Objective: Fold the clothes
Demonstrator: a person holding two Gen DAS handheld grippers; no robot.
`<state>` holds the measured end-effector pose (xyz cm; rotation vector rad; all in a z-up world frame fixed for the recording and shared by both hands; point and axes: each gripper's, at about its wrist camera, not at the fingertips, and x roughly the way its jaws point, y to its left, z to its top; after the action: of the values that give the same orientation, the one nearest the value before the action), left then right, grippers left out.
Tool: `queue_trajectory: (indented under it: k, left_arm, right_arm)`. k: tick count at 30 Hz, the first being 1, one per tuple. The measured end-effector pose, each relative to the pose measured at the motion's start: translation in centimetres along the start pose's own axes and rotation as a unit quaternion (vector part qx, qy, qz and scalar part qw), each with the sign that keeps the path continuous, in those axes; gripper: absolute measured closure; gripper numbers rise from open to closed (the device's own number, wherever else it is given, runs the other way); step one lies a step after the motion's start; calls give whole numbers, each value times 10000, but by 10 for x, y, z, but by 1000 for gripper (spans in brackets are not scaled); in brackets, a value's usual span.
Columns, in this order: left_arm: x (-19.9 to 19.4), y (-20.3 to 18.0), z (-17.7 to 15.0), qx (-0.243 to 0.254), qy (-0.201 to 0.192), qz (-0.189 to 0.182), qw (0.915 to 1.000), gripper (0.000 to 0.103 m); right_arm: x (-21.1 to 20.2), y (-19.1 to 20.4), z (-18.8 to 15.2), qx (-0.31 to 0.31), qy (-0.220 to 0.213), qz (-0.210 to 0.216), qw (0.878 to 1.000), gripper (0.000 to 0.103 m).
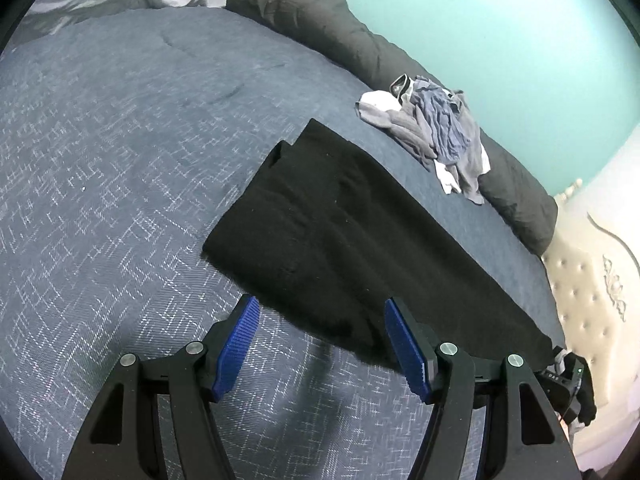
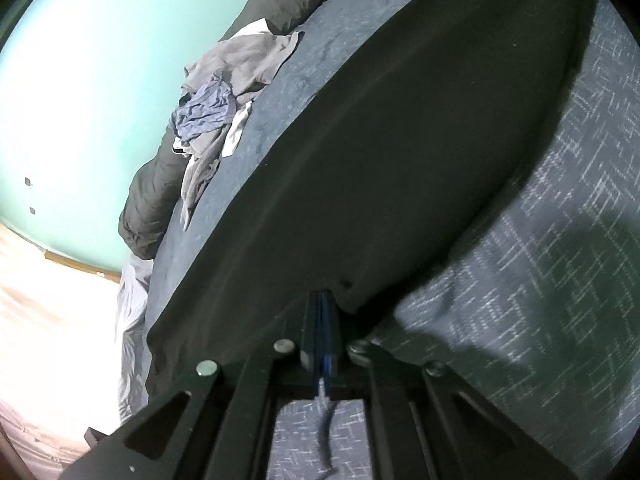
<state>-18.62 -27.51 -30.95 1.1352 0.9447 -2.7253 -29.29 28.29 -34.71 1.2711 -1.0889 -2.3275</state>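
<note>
L tool (image 1: 322, 314) wide, R tool (image 2: 322, 304) pinched.

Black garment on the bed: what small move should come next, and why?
Probably bring the left gripper forward and close it on the black garment's near edge. The right gripper is already shut on its end, while the left's jaws stand open, empty, just short of the cloth.
</note>
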Motion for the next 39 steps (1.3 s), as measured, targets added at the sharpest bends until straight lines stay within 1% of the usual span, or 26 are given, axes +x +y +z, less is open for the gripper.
queue_trajectory:
  k: [5, 7, 9, 12, 13, 14, 16, 19, 22, 26, 28, 30, 31, 32, 36, 39]
  left_arm:
    - [1, -3, 1, 4, -12, -5, 10000, 34]
    - [2, -5, 2, 20, -11, -15, 10000, 34]
    - [2, -7, 3, 30, -22, -10, 10000, 34]
    - [3, -8, 5, 25, -49, 3, 10000, 34]
    - [3, -9, 6, 16, -60, 5, 10000, 34]
    - [3, -9, 7, 13, -75, 13, 10000, 34]
    - [3, -11, 9, 27, -102, 37, 9999, 34]
    - [4, -15, 12, 73, -122, 65, 9999, 34]
    - [7, -20, 14, 135, -129, 87, 9998, 34]
    - [12, -22, 17, 144, -132, 120, 9997, 34]
    - [15, -24, 19, 144, -133, 136, 9997, 34]
    - [18, -26, 21, 157, -143, 154, 9997, 34]
    - [20, -28, 21, 162, -146, 157, 9996, 34]
    - [22, -30, 22, 168, -149, 156, 9996, 34]
    - [31, -41, 20, 274, -68, 121, 9995, 34]
    - [37, -50, 15, 346, 13, 123, 9993, 34]
  right_arm:
    - [-3, -3, 8, -42, 35, -109, 9999, 103]
    - [-6, -4, 14, -74, 18, -91, 9999, 102]
    - [-10, 0, 20, -228, -12, -169, 9996, 100]
    - [-11, 16, 36, -539, 23, -190, 9984, 85]
    - [-11, 22, 41, -653, 43, -198, 9977, 73]
    - [-7, 32, 47, -841, 110, -214, 9962, 63]
    - [2, 52, 57, -1222, 250, -253, 9919, 61]
    - [23, 79, 62, -1870, 507, -455, 9800, 61]
    - [49, 102, 67, -2462, 800, -724, 9632, 59]
    - [80, 122, 70, -3018, 957, -1011, 9431, 58]
    - [92, 132, 71, -3284, 1001, -1019, 9337, 57]
    - [101, 139, 69, -3517, 1015, -1116, 9239, 57]
    - [104, 139, 69, -3550, 1032, -1155, 9219, 57]
    - [105, 136, 70, -3528, 1038, -1185, 9223, 57]
    - [93, 108, 77, -3262, 921, -1269, 9322, 57]
    - [61, 79, 96, -3035, 636, -1325, 9414, 57]
